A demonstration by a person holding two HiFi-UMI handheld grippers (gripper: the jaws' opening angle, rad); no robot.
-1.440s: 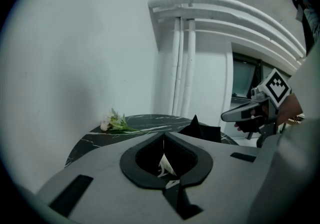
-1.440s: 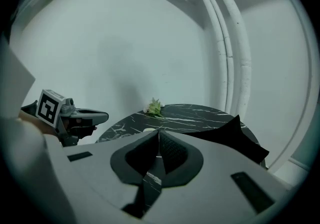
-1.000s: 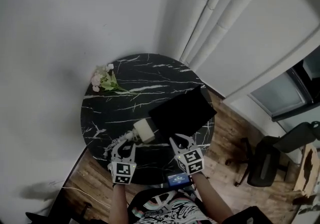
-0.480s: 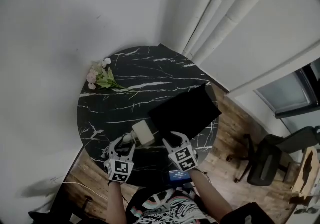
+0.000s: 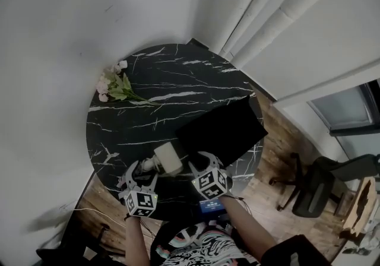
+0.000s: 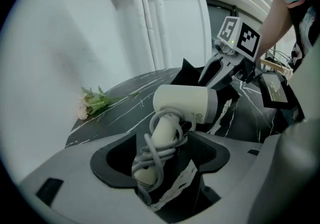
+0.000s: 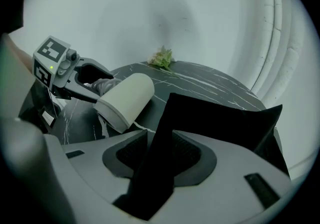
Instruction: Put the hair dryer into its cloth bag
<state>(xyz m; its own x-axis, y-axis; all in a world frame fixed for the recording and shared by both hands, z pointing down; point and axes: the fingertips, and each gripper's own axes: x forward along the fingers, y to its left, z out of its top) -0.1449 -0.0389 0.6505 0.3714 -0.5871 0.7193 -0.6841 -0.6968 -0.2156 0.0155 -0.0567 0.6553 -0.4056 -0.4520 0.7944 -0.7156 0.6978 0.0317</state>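
Beneath both grippers, a round black marble table (image 5: 148,81) veined with white, set close to a pale wall.

Ahead of the right gripper (image 5: 205,161) and stretching away from it, the black cloth bag (image 5: 222,131), lying flat on the tabletop. Near corner of the bag raised and standing between the right jaws. Jaws apart, having just been opening. Ribbed pads visible on either side of the cloth, not clamped on it.

Just to the left of the right gripper and directly ahead of the left gripper (image 5: 139,171), the cream hair dryer (image 5: 167,158), on the table and touching the bag's near edge. Barrel farthest from the left gripper and pointing across towards the right gripper. Handle running back towards the left gripper and lying between its jaws, with the grey cord (image 6: 160,145) wound round it in several loops. Left jaws also spread wide, having just been opening, with a dark gap showing on each side of the handle. No squeeze on it.

Far beyond the left gripper, at the table's far edge by the wall, a small sprig of pink and white flowers (image 5: 113,84) with green leaves.
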